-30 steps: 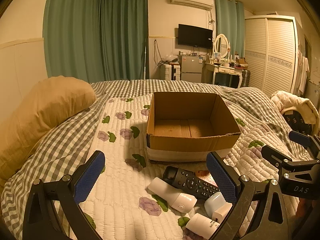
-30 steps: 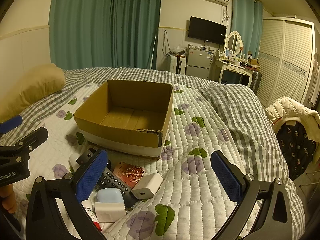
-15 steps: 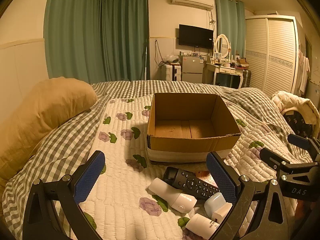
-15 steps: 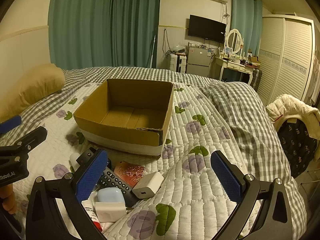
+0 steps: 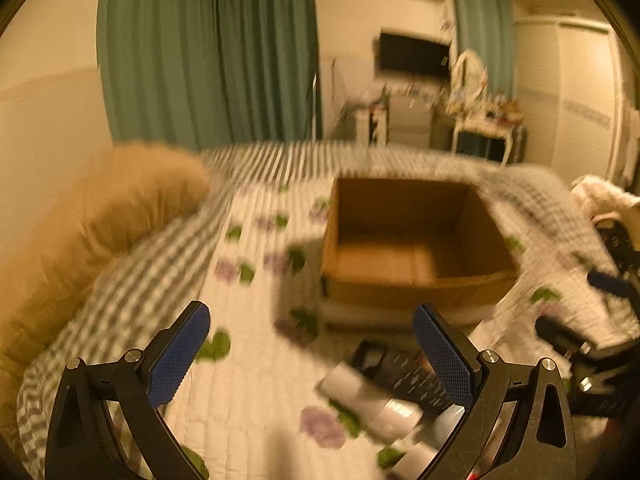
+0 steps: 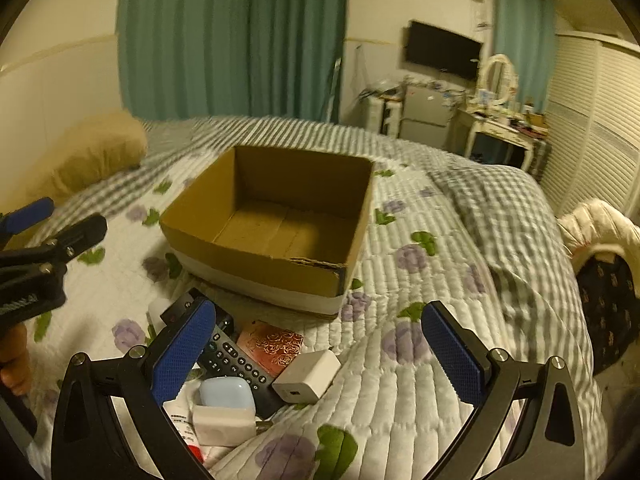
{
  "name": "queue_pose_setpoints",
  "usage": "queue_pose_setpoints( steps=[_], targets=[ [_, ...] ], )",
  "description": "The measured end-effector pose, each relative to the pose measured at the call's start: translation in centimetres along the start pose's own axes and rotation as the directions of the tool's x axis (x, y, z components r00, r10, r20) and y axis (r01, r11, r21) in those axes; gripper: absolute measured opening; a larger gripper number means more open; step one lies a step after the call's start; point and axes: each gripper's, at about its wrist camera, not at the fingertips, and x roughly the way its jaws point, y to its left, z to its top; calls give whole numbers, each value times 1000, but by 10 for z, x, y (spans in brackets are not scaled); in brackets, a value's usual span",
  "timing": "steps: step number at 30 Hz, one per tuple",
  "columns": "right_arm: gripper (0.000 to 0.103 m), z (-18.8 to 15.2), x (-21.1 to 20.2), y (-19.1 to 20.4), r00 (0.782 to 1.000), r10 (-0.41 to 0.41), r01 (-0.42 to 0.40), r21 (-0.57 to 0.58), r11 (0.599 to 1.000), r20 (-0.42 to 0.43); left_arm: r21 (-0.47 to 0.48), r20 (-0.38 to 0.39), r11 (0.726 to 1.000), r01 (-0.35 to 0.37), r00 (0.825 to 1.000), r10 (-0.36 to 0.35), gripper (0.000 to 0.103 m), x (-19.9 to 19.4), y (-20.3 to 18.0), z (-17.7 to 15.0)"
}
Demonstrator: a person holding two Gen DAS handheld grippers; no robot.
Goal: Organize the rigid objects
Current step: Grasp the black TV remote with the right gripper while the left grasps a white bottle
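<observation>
An open, empty cardboard box [image 6: 280,216] sits on the quilted bed; it also shows in the blurred left wrist view [image 5: 412,248]. In front of it lies a pile: a black remote [image 6: 234,354], a red patterned card [image 6: 270,346], a white charger cube [image 6: 306,376], a pale blue case [image 6: 226,392] and a white block [image 6: 224,424]. My right gripper [image 6: 316,350] is open and empty above the pile. My left gripper [image 5: 310,352] is open and empty, left of a white bottle [image 5: 368,400] and the remote [image 5: 400,368].
A tan pillow [image 5: 100,220] lies at the left of the bed. A grey checked blanket [image 6: 500,216] bunches at the right. A chair with a white jacket [image 6: 600,236] stands off the bed's right side. A dresser and a wardrobe stand at the far wall.
Both grippers have moved; the left wrist view is now motion-blurred and has swung, with the box shifted right in it. The right gripper has come closer to the pile. Both stay open.
</observation>
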Motion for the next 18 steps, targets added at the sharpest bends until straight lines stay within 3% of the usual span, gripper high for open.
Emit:
queue_pose_setpoints(
  steps=[3, 5, 9, 13, 18],
  targets=[
    [98, 5, 33, 12, 992, 62, -71, -72, 995, -112, 8, -115, 1000, -20, 993, 21, 103, 28, 1, -14],
    [90, 3, 54, 24, 974, 131, -151, -104, 983, -184, 19, -163, 999, -36, 986, 39, 103, 40, 1, -22],
    [81, -11, 93, 48, 908, 220, -287, -147, 946, -358, 11, -189, 998, -59, 980, 60, 103, 45, 8, -32],
    [74, -25, 119, 62, 849, 250, -354, -148, 924, -466, 2, -181, 998, -64, 982, 63, 103, 40, 14, -32],
    [74, -29, 143, 59, 842, 248, -327, -88, 941, -478, 13, -207, 999, -42, 977, 44, 103, 42, 9, -35]
  ],
)
